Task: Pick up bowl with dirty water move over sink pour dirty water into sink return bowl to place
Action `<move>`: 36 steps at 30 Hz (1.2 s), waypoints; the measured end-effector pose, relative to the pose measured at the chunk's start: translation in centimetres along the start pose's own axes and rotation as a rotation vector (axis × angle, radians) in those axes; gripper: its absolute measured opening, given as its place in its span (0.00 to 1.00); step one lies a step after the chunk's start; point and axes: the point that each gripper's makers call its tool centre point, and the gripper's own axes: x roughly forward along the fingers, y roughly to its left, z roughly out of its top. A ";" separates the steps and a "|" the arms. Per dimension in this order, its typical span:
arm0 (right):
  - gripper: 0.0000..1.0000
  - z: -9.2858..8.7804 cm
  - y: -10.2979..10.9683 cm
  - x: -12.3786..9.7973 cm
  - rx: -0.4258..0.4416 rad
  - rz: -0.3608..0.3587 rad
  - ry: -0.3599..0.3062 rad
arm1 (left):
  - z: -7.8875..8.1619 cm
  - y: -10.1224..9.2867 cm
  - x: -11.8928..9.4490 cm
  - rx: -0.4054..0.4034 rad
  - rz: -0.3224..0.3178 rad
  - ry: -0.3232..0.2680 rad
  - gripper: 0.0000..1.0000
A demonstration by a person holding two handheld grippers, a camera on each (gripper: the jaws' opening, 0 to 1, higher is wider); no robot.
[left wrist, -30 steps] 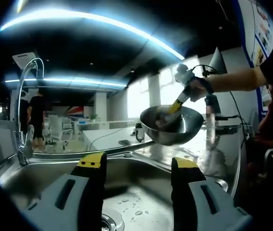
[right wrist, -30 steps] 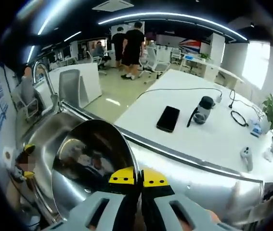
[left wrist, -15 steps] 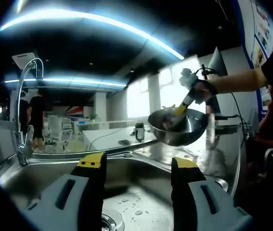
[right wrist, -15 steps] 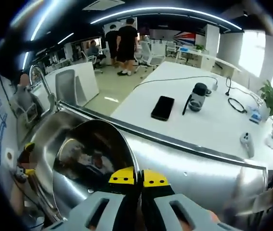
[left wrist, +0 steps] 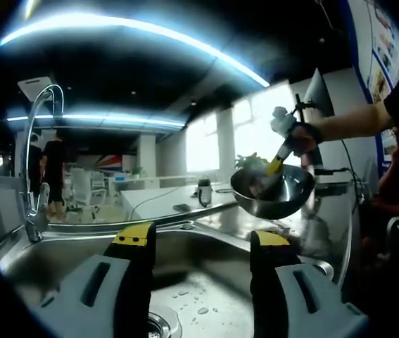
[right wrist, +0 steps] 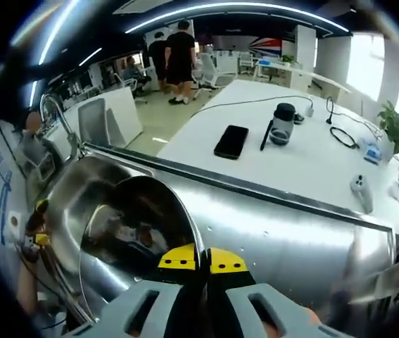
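Note:
The steel bowl [right wrist: 132, 236] is in the air, with my right gripper [right wrist: 200, 259] shut on its rim; its inside shines with reflections. In the left gripper view the bowl [left wrist: 273, 191] hangs nearly level over the wet counter, right of the sink basin [left wrist: 79, 257], and the right gripper [left wrist: 282, 156] grips its far rim from above. My left gripper [left wrist: 200, 243] stands open over the basin with nothing between its fingers, above the drain [left wrist: 162, 325]. In the right gripper view the sink [right wrist: 79, 197] lies behind and to the left of the bowl.
A curved faucet [left wrist: 34, 158] rises at the sink's left end. The steel counter [right wrist: 290, 225] runs beside the basin. Behind it a white table [right wrist: 312, 162] carries a phone [right wrist: 231, 141], a dark bottle [right wrist: 281, 123] and cables. People stand far back in the room.
The right gripper has carried the bowl to the right, away from above the basin toward the counter, and the bowl has levelled. The left gripper has not moved.

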 end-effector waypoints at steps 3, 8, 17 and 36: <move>0.00 -0.8 0.0 -0.1 0.004 0.001 0.007 | -0.1 0.0 0.0 0.001 0.000 0.003 0.53; 0.00 -2.1 -0.4 -0.1 0.019 0.003 0.025 | -0.1 0.1 0.0 0.002 0.002 0.005 0.53; 0.00 -3.4 -1.1 -0.4 0.058 0.015 0.026 | -0.1 -0.1 0.1 0.004 0.000 0.011 0.53; 0.00 -5.4 -1.5 0.3 0.112 0.029 0.035 | -0.1 -0.3 0.0 0.004 0.000 0.010 0.53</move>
